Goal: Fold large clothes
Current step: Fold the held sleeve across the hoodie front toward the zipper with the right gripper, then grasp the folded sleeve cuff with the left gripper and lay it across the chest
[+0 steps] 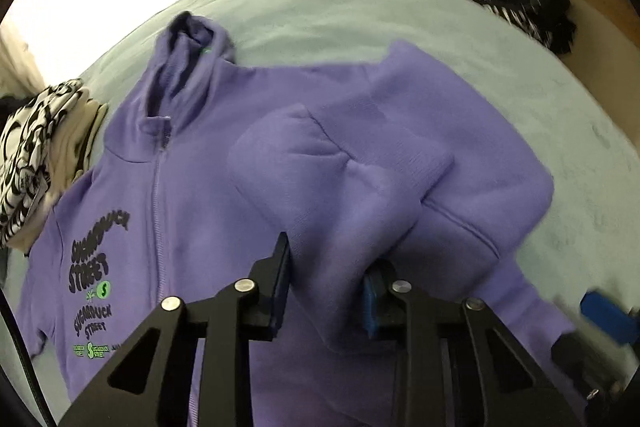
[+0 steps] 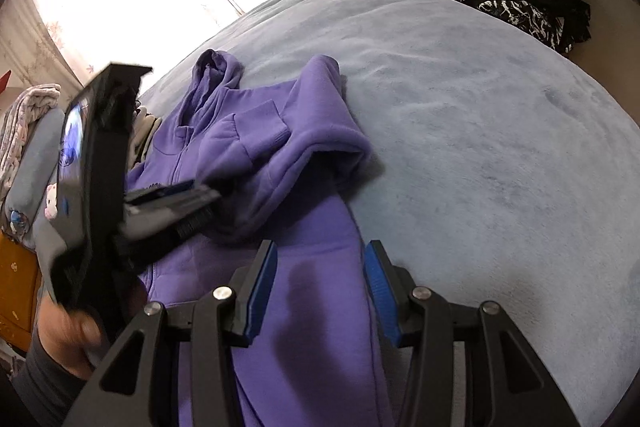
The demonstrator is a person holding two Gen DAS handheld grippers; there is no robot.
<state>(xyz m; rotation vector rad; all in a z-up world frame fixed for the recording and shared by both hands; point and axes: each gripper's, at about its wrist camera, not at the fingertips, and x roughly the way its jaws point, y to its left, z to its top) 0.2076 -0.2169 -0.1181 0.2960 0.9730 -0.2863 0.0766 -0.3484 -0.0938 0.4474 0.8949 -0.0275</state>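
A purple zip hoodie [image 1: 192, 187] with black and green print lies front up on a pale blue bed cover [image 1: 400, 7]. Its sleeve [image 1: 360, 179] is folded across the chest. My left gripper [image 1: 331, 255] is shut on a bunched fold of that sleeve; the right wrist view shows the left gripper [image 2: 208, 199] from the side, fingers close together on the fabric. My right gripper [image 2: 320, 249] stands open just above the hoodie's [image 2: 256, 155] lower part, its blue pads [image 2: 380, 283] apart and gripping nothing. A blurred blue pad of the right gripper [image 1: 608, 315] shows at the lower right of the left wrist view.
A black-and-white patterned pile of clothes [image 1: 28, 155] sits left of the hoodie. More dark patterned garments [image 2: 512, 7] lie by a wooden shelf at the back right. A person's hand [image 2: 68, 331] holds the left gripper. The bed cover [image 2: 500, 147] extends to the right.
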